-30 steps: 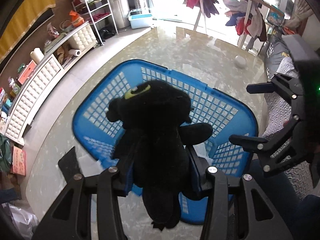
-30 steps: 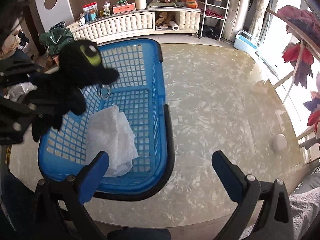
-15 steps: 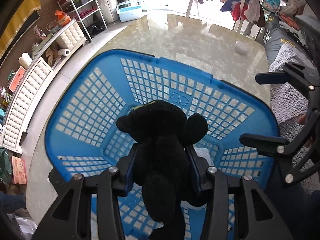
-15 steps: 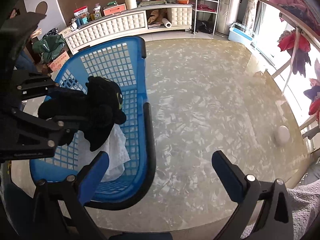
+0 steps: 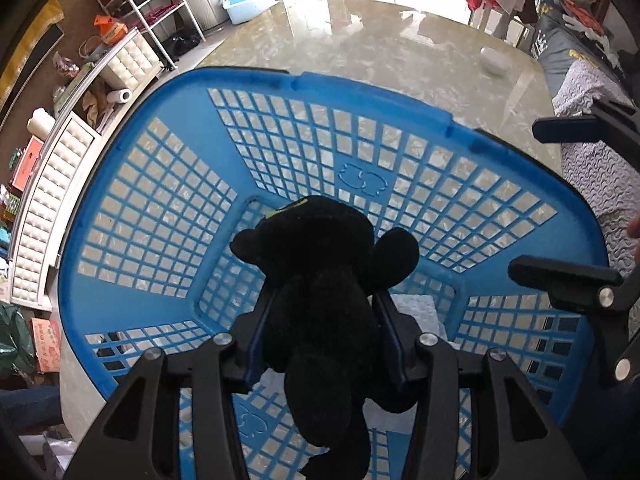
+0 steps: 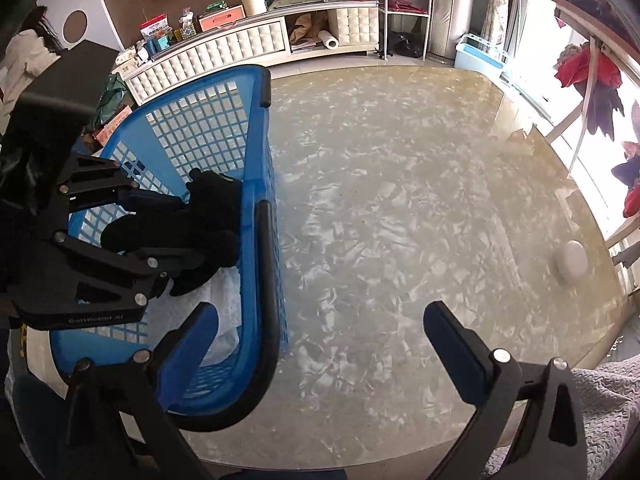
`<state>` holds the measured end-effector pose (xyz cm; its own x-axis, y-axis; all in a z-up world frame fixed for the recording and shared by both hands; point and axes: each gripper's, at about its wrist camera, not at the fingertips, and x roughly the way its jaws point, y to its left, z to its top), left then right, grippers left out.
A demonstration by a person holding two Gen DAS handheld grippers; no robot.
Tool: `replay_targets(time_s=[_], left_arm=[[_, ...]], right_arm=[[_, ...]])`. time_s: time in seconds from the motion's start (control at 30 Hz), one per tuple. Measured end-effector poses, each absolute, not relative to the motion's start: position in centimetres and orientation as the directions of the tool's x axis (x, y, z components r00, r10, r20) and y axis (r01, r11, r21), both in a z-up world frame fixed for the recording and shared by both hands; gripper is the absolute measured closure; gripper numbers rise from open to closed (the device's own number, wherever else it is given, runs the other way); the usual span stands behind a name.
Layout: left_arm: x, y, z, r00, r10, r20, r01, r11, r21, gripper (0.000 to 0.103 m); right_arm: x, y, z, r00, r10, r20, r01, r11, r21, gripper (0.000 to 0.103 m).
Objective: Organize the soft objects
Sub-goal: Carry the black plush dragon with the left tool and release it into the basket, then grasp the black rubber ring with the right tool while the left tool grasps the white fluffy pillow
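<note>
My left gripper (image 5: pixel 320 304) is shut on a black plush toy (image 5: pixel 320 272) and holds it inside the blue mesh basket (image 5: pixel 160 208), low over its floor. A white cloth (image 5: pixel 416 308) lies on the basket floor under the toy. In the right wrist view the left gripper (image 6: pixel 168 224) with the black plush toy (image 6: pixel 212 208) sits inside the blue basket (image 6: pixel 256 128), above the white cloth (image 6: pixel 224 300). My right gripper (image 6: pixel 320 332) is open and empty, over the table beside the basket's right rim.
The basket stands on a glossy marbled table (image 6: pixel 400 200). A small white round object (image 6: pixel 572 260) lies near the table's far right edge. A white cabinet (image 6: pixel 240 52) with clutter stands behind. A grey quilted cloth (image 6: pixel 600 400) lies at the lower right.
My left gripper has carried the plush toy down from above the basket into it. The right gripper has shifted slightly right and stays open.
</note>
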<state>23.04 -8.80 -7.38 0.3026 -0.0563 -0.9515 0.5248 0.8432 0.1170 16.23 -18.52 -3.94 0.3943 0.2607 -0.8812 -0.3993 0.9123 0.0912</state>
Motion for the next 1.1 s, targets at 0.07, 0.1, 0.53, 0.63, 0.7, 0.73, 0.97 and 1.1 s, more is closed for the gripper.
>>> replay_targets(time_s=[0.07,0.1,0.53,0.63,0.7,0.73,0.97,1.1], left_arm=[[23.0,-9.0,-7.5,0.298,-0.059,-0.953,0.517,0.849,0.110,0.050],[23.0,-9.0,-7.5,0.297,-0.057,-0.953,0.512,0.852,0.108,0.047],[20.7,-6.9,-4.3,0.359,-0.094,-0.929,0.429,0.900,0.075,0.028],[19.6,-6.1,-3.1,0.401,-0.094,-0.911,0.394,0.916,0.079,0.020],[18.8,-5.1,-2.1,0.413,-0.104,-0.905,0.370,0.927,0.062,0.016],[18.6,-4.7,-1.8,0.419,-0.113,-0.901,0.364,0.930,0.053,0.015],[14.4,-2.0,0.8,0.461,-0.106,-0.881,0.356,0.932,0.074,0.000],[11.7,-0.2,1.3,0.448,-0.144,-0.882,0.354,0.935,0.027,0.000]], right_arm=[[16.2,-18.4,-3.9,0.395,0.256,-0.882,-0.398,0.913,0.087,0.000],[16.2,-18.4,-3.9,0.396,0.256,-0.882,-0.399,0.913,0.086,0.000],[16.0,-17.8,-3.3,0.400,0.238,-0.885,-0.397,0.915,0.067,0.000],[15.6,-17.5,-2.5,0.412,0.233,-0.881,-0.399,0.915,0.055,0.000],[15.2,-17.4,-1.9,0.422,0.227,-0.878,-0.398,0.916,0.046,0.000],[15.0,-17.3,-1.7,0.428,0.225,-0.876,-0.396,0.917,0.042,0.000],[12.5,-16.3,0.3,0.452,0.216,-0.865,-0.404,0.915,0.018,0.000],[10.8,-14.7,1.1,0.449,0.226,-0.864,-0.423,0.906,0.016,0.000]])
